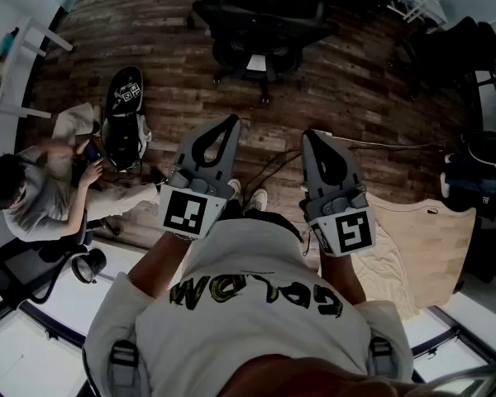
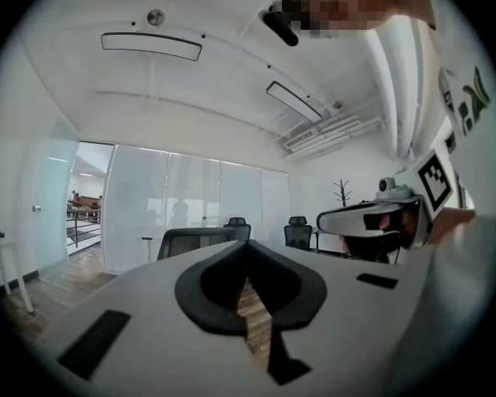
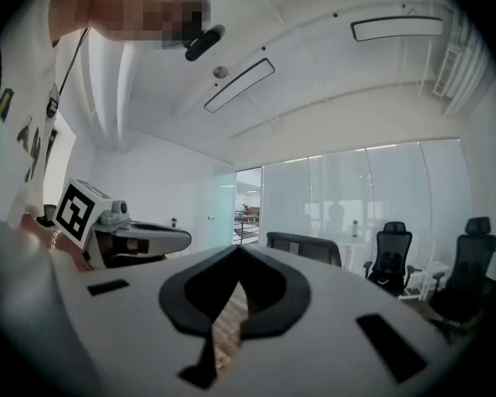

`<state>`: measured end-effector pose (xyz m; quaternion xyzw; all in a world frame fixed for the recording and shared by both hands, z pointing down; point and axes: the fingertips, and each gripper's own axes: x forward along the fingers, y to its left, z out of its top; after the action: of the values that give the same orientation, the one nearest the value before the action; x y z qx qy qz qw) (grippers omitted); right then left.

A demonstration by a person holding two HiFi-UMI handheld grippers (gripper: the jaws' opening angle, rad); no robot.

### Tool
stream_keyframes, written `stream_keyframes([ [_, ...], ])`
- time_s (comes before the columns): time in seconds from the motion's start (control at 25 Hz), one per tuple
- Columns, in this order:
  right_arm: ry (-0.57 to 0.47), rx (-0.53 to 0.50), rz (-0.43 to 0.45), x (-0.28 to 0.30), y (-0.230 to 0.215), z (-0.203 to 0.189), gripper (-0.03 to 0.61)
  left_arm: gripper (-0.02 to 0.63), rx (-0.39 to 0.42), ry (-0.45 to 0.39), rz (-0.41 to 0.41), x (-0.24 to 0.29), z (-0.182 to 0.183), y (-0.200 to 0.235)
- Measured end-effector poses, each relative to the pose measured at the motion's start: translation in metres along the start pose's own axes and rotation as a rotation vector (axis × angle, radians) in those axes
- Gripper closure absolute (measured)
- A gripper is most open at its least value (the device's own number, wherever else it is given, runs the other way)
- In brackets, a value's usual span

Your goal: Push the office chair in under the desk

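Floor [image 1: 157, 40] dark wood planks, grainy, slight sheen; office chair [image 1: 260, 27] black, matt plastic look; left gripper [image 1: 230, 123] and right gripper [image 1: 312, 136] smooth matt grey plastic

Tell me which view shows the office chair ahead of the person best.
The head view: the chair shows whole from above, down to its base. Both gripper views show only the top of its backrest.

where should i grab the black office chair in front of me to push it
Likely the top edge of the office chair backrest, coming straight from the near side: that wide, level rim faces the left gripper and right gripper, both shut now.
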<state>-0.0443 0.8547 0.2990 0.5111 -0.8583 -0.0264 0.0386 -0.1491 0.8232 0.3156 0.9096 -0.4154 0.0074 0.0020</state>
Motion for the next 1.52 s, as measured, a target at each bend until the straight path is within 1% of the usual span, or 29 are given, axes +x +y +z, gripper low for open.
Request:
stream_keyframes([
  [0.12,-0.002,0.004,-0.010,0.009,0.007,0.003,0.569,0.603,0.004,0.005,-0.007,-0.004,-0.002,0.010],
  [0.24,-0.026,0.009,-0.009,0.022,0.014,0.005,0.568,0.601,-0.010,0.012,-0.019,-0.007,-0.007,0.023],
  [0.32,-0.023,0.002,-0.020,0.029,0.018,0.002,0.568,0.578,-0.011,0.022,-0.032,-0.008,-0.011,0.032],
  [0.4,-0.015,0.002,-0.030,0.035,0.020,0.001,0.568,0.577,-0.006,0.030,-0.043,-0.007,-0.012,0.040],
  [0.52,0.003,0.011,-0.040,0.042,0.020,0.000,0.568,0.577,-0.005,0.019,-0.054,-0.005,-0.008,0.047],
  [0.8,0.017,0.003,-0.055,0.062,0.010,-0.006,0.568,0.577,0.002,0.028,-0.061,0.012,-0.016,0.066],
  [1.2,0.041,-0.027,-0.051,0.097,-0.036,-0.022,0.568,0.577,0.057,0.058,-0.056,0.061,-0.029,0.097],
  [1.36,0.056,-0.030,-0.055,0.117,-0.066,-0.031,0.566,0.577,0.069,0.087,-0.057,0.096,-0.038,0.110],
  [1.52,0.066,-0.041,-0.046,0.139,-0.101,-0.039,0.558,0.557,0.108,0.112,-0.052,0.136,-0.047,0.126],
])
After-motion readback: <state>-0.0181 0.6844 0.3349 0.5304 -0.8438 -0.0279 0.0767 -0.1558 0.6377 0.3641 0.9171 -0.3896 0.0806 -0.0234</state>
